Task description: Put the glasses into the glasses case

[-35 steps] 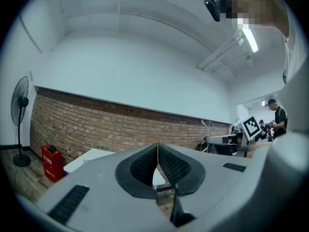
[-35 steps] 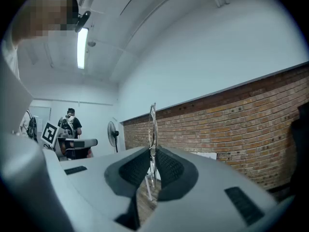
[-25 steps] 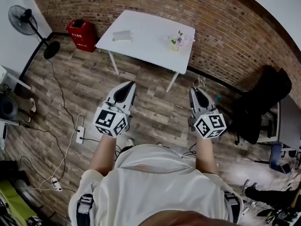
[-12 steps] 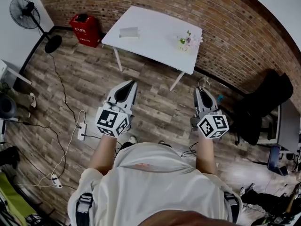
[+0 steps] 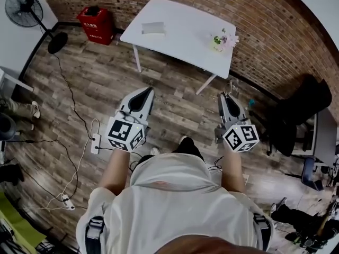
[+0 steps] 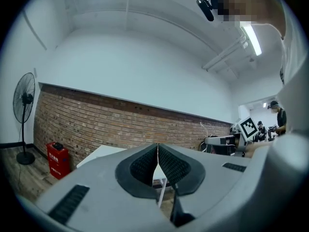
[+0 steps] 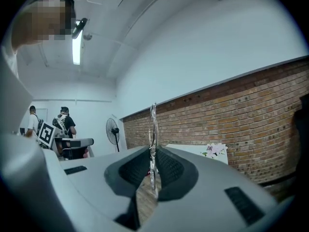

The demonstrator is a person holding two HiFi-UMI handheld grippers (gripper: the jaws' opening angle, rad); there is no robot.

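Note:
In the head view a grey glasses case (image 5: 152,28) lies on the white table (image 5: 180,33) ahead, well beyond both grippers. My right gripper (image 5: 226,96) is shut on thin wire-framed glasses (image 5: 229,89). In the right gripper view the glasses (image 7: 153,124) stand on edge between the pads and stick up above my right gripper (image 7: 152,152). My left gripper (image 5: 144,92) is held level at the left. In the left gripper view my left gripper (image 6: 157,147) is shut, its pads meet and nothing is between them.
A small pot of flowers (image 5: 222,40) stands at the table's right end. A red box (image 5: 95,24) and a standing fan (image 5: 24,10) are at the far left. A black chair (image 5: 296,115) is on the right. Cables and a power strip (image 5: 96,143) lie on the wooden floor.
The person has walked forward, so the table has shifted right and come nearer. Both grippers have advanced with the person, their jaws unchanged, the glasses still held.

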